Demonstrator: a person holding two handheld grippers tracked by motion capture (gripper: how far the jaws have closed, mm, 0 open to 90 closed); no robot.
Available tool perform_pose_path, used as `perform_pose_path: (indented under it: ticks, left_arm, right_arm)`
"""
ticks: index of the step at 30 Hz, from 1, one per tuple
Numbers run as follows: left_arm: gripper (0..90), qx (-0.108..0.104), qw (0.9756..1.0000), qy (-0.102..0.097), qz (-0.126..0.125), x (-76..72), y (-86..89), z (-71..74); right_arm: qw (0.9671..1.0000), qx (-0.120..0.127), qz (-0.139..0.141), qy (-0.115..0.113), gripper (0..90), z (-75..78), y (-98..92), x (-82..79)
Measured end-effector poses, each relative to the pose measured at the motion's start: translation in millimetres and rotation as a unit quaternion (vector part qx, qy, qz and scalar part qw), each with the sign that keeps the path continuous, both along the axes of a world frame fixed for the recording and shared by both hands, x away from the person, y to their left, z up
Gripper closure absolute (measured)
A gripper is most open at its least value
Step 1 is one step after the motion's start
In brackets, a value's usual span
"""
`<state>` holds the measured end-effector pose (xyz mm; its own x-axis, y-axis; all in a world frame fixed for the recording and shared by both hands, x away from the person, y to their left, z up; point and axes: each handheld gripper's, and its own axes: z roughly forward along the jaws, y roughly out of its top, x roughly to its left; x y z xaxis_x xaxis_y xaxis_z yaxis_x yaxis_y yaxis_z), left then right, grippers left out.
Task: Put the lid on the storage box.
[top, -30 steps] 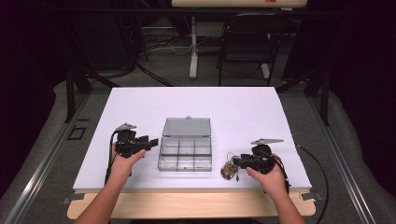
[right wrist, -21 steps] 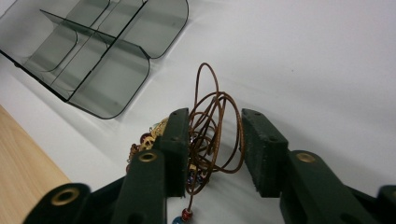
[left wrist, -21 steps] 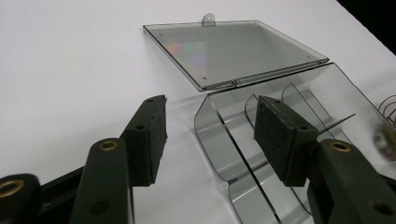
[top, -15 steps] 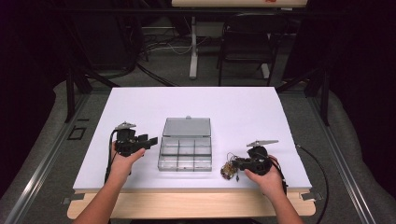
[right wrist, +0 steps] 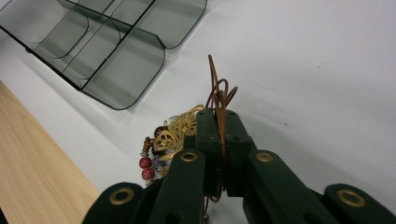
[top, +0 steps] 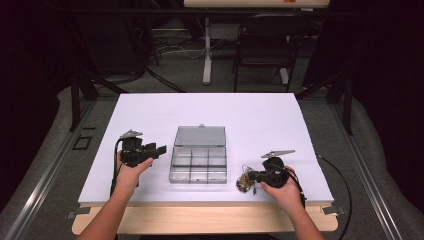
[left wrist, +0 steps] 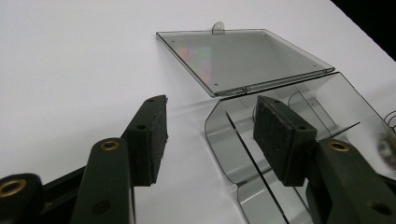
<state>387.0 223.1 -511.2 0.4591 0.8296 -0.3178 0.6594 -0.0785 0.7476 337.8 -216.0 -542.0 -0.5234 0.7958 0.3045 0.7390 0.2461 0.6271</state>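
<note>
Jewellery (right wrist: 175,135) is now caught in my right claw (top: 254,176): its jaws have just been closing, and in the right gripper view they stand pressed together on a loop of thin brown cord (right wrist: 220,93), with the gilt filigree piece and red beads hanging just left of the pads. A second ago those jaws stood apart over the same tangle. The pile lies near the front edge of the white table (top: 260,115), just right of the clear compartment box (top: 198,164), and I judge it not yet lifted.

My left claw (top: 159,150) hovers wide open and holding nothing, just left of the box, whose lid (left wrist: 243,58) lies folded back flat on the far side. That hand has not shifted.

So the pick looks made. What I judge comes next is carrying the piece left over a compartment; the cord grip is thin, so the heavier part may swing or slip.
</note>
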Motion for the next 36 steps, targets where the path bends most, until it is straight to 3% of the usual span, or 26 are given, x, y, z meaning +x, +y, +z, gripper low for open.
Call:
perform_pose_path:
  ticks: [14, 23, 34, 36]
  left_arm:
    - [45.4, 0.001, 1.0, -0.006, 0.001, -1.7, 1.0, 2.3]
    - [45.4, 0.0, 0.9999, -0.014, 0.005, -3.1, 0.8, 5.8]
    - [45.4, 0.0, 0.9999, -0.012, 0.007, -0.1, 1.4, 5.0]
    - [45.4, 0.002, 0.9999, -0.014, 0.008, -0.6, 1.3, 4.4]
  right_arm:
    - [0.9997, 0.014, 0.005, -0.02, 89.7, 10.2, 1.4, -5.9]
    - [0.9984, 0.027, 0.012, -0.048, 89.8, 25.4, 3.6, -10.6]
    - [0.9981, 0.021, 0.01, -0.058, 89.8, 32.5, 6.8, -10.3]
    - [0.9977, 0.029, 0.007, -0.06, 89.9, 33.7, 7.7, -9.7]
